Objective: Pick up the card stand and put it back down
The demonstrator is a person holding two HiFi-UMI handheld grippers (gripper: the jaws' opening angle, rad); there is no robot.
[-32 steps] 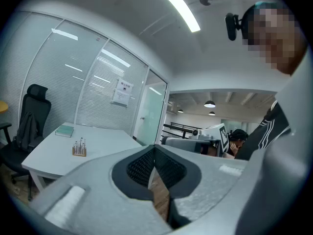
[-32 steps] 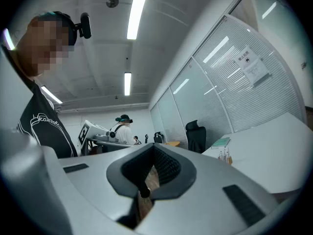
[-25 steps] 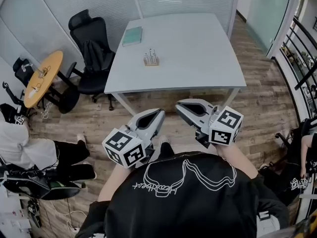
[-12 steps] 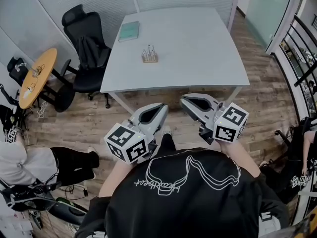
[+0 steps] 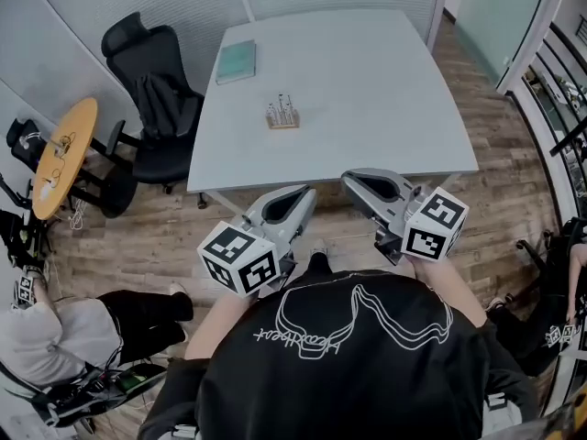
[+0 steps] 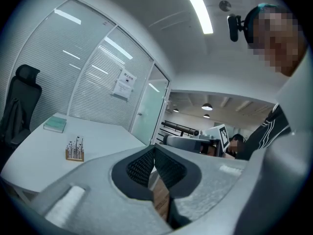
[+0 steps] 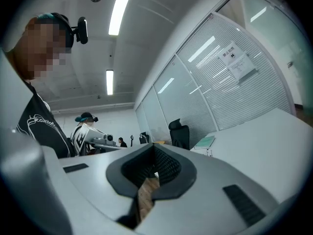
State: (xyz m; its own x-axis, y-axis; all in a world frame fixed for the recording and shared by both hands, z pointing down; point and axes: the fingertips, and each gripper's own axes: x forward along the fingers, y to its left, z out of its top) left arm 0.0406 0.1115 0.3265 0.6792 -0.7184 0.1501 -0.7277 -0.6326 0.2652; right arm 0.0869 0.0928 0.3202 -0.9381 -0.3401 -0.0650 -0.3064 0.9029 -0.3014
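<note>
The card stand (image 5: 282, 114), a small wooden block with upright metal clips, stands on the white table (image 5: 385, 90) left of its middle. In the left gripper view the card stand (image 6: 75, 149) is far off at the left. My left gripper (image 5: 307, 192) is shut and empty, held in the air just short of the table's near edge. My right gripper (image 5: 348, 179) is beside it, also shut with nothing between its pads. Both point toward the table and are well short of the stand. The left gripper (image 6: 154, 149) and right gripper (image 7: 154, 149) each show their pads meeting.
A green book (image 5: 236, 61) lies at the table's far left. A black office chair (image 5: 151, 90) stands left of the table, and a round wooden table (image 5: 62, 154) further left. A person (image 5: 83, 324) sits at the lower left. Glass walls close the back.
Both grippers have moved forward together toward the table's near edge, and the table now sits closer in the head view. Both stayed shut.
</note>
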